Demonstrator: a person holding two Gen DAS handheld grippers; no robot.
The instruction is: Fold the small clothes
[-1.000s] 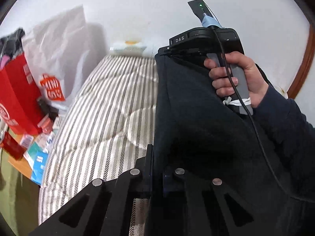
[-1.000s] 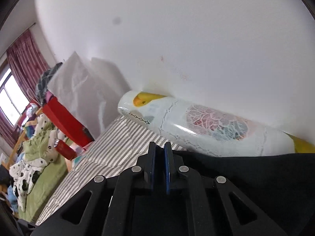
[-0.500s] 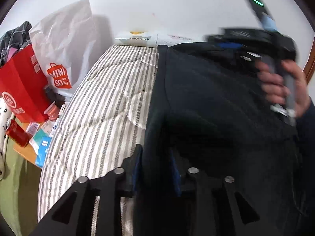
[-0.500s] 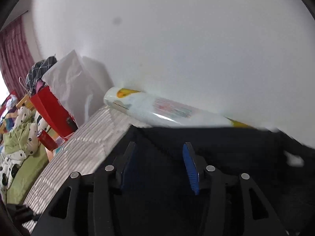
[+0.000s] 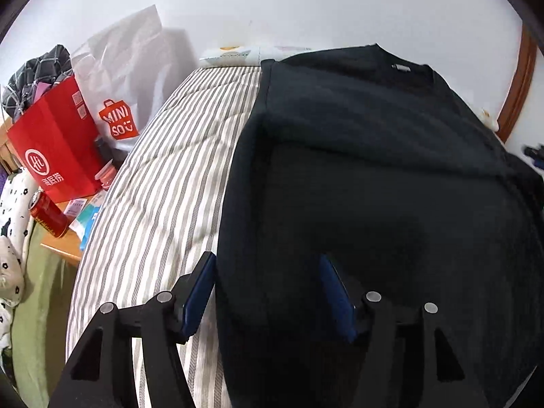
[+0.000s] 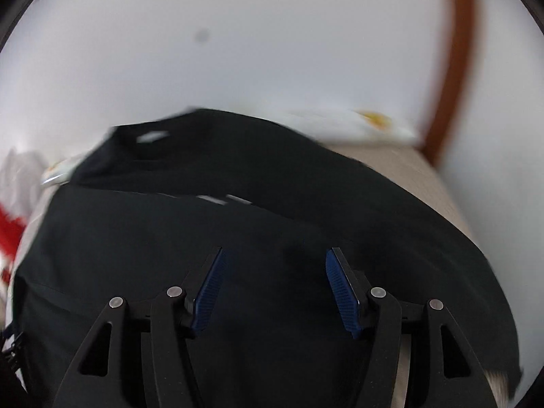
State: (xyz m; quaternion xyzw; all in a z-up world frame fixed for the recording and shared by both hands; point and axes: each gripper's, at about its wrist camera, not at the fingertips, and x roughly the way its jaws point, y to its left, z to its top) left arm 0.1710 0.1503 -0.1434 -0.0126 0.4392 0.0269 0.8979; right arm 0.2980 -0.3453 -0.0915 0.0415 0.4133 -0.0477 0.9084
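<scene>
Dark sweater (image 5: 367,170) lies flat along the striped bed (image 5: 163,187), collar toward the wall. Left gripper (image 5: 268,292) and right gripper (image 6: 273,289) opening, pads off the cloth. Red bag (image 5: 57,142) holds clothes.

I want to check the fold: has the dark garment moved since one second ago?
Yes. The dark garment, earlier hanging upright, now lies flat on the striped mattress, collar toward the white wall.
</scene>
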